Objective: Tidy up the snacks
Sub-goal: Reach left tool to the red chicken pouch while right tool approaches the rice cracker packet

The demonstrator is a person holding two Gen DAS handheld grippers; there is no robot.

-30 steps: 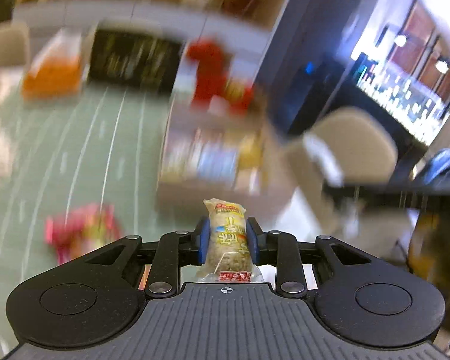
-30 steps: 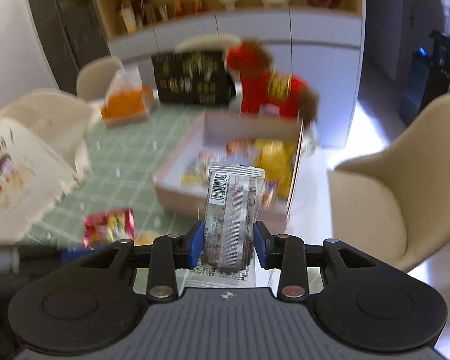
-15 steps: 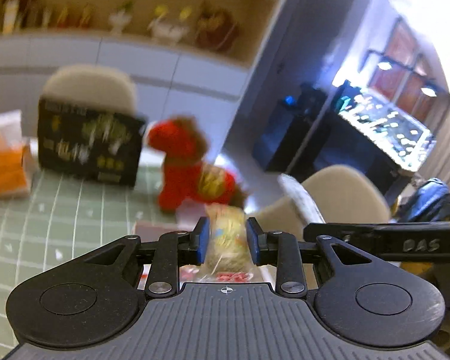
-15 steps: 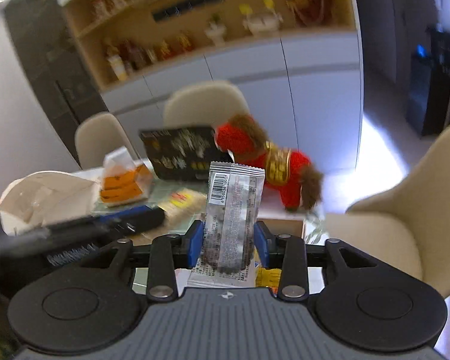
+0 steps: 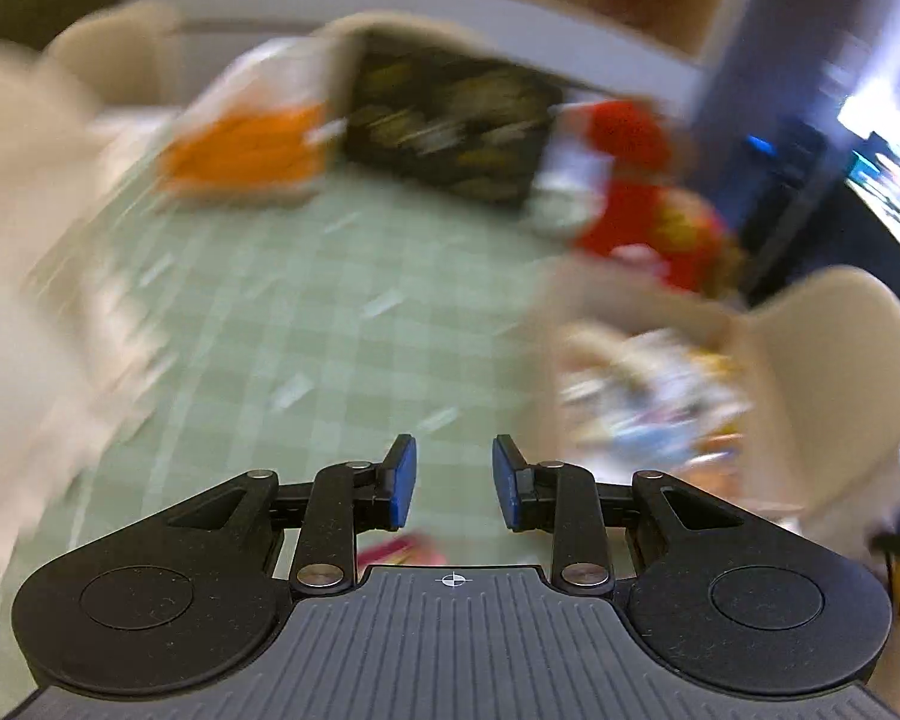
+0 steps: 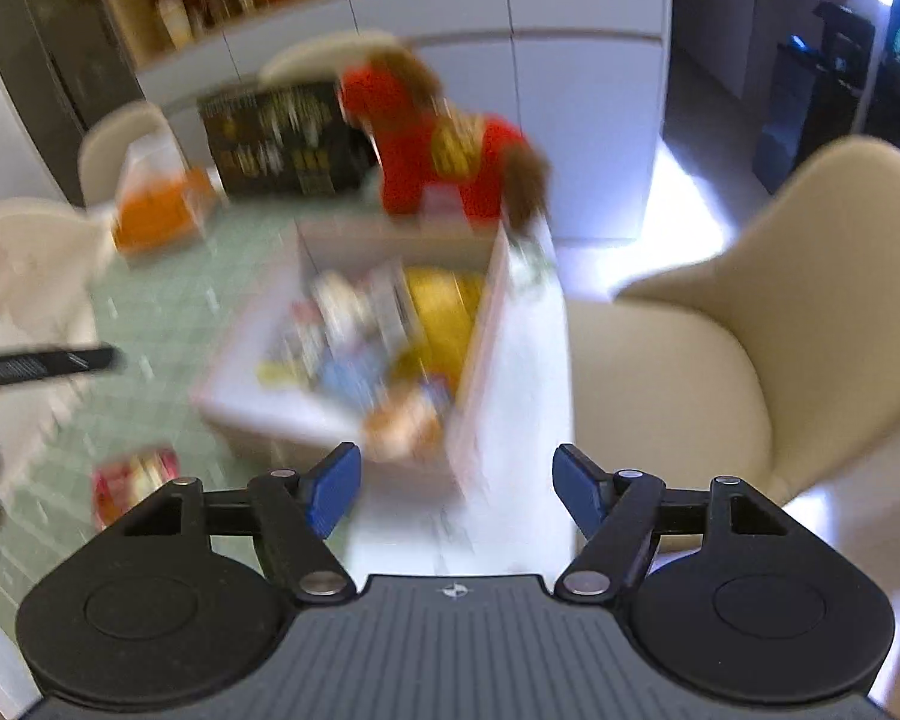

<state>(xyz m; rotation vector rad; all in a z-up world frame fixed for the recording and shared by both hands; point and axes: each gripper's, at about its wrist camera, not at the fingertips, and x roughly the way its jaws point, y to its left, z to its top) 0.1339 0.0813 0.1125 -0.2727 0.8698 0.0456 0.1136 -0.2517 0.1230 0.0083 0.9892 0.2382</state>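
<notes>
Both views are motion-blurred. A cardboard box (image 6: 480, 354) full of several snack packets stands near the table's right edge; it also shows in the left wrist view (image 5: 570, 306). My right gripper (image 6: 456, 489) is open and empty, just in front of the box. My left gripper (image 5: 453, 483) is open and empty over the green checked tablecloth (image 5: 306, 312), left of the box. A red snack packet (image 6: 135, 474) lies on the cloth left of the right gripper; its edge shows under the left gripper (image 5: 399, 549).
A red plush toy (image 6: 444, 144), a black box (image 6: 276, 141) and an orange bag (image 6: 159, 207) stand at the table's far side. A beige chair (image 6: 750, 324) is right of the table. A white bag (image 5: 12, 264) lies at the left.
Both grippers have opened and let go of their snack packets, which are no longer between the fingers. Both cameras have tilted back down toward the table, the left one swinging left.
</notes>
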